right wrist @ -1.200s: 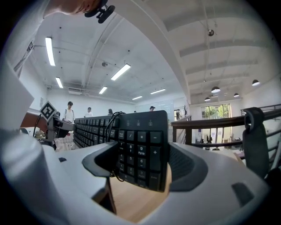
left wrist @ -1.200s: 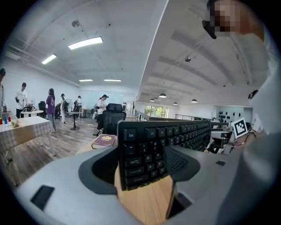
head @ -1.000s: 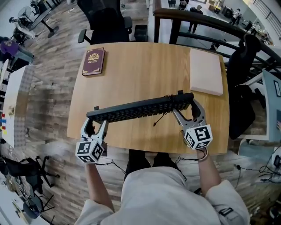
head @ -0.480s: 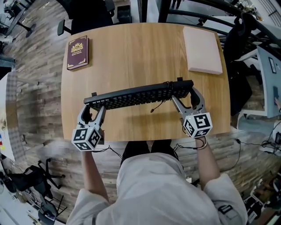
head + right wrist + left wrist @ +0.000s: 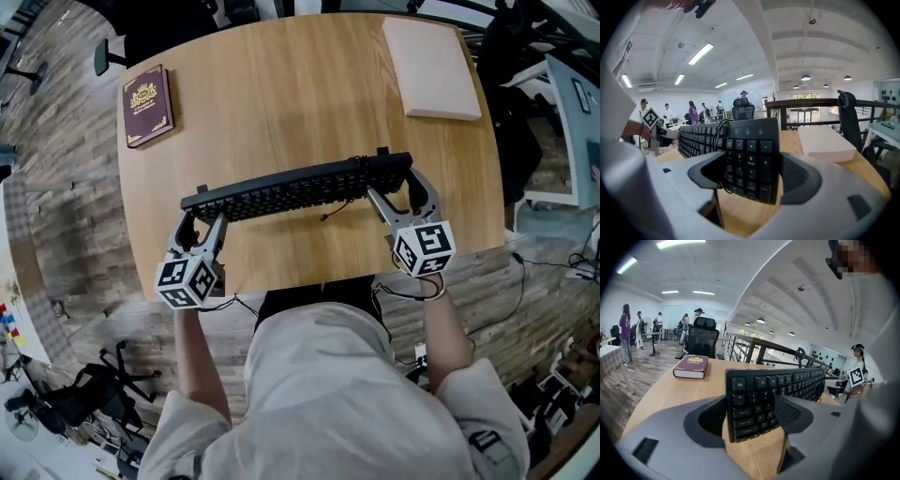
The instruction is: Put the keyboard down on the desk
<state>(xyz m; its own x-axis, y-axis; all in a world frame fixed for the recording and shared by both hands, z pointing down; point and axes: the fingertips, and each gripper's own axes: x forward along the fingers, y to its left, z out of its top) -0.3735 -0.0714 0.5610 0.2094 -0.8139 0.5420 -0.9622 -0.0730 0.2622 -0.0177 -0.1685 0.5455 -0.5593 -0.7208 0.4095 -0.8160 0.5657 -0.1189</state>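
A black keyboard point(image 5: 295, 190) spans the front half of the wooden desk point(image 5: 300, 94), tilted with its keys toward me. My left gripper point(image 5: 202, 222) is shut on its left end point(image 5: 752, 404), and my right gripper point(image 5: 398, 192) is shut on its number-pad end point(image 5: 750, 154). The keyboard's cable point(image 5: 333, 211) is bundled on top, with a short end dangling below. I cannot tell whether the keyboard's lower edge touches the desk.
A dark red book point(image 5: 148, 105) lies at the desk's far left. A pale pad point(image 5: 429, 67) lies at the far right. Office chairs, a railing and people stand beyond the desk. My own body is at the desk's front edge.
The head view has shifted, so the desk sits higher in the frame. Both grippers still hold the keyboard over the desk's front half, at much the same place.
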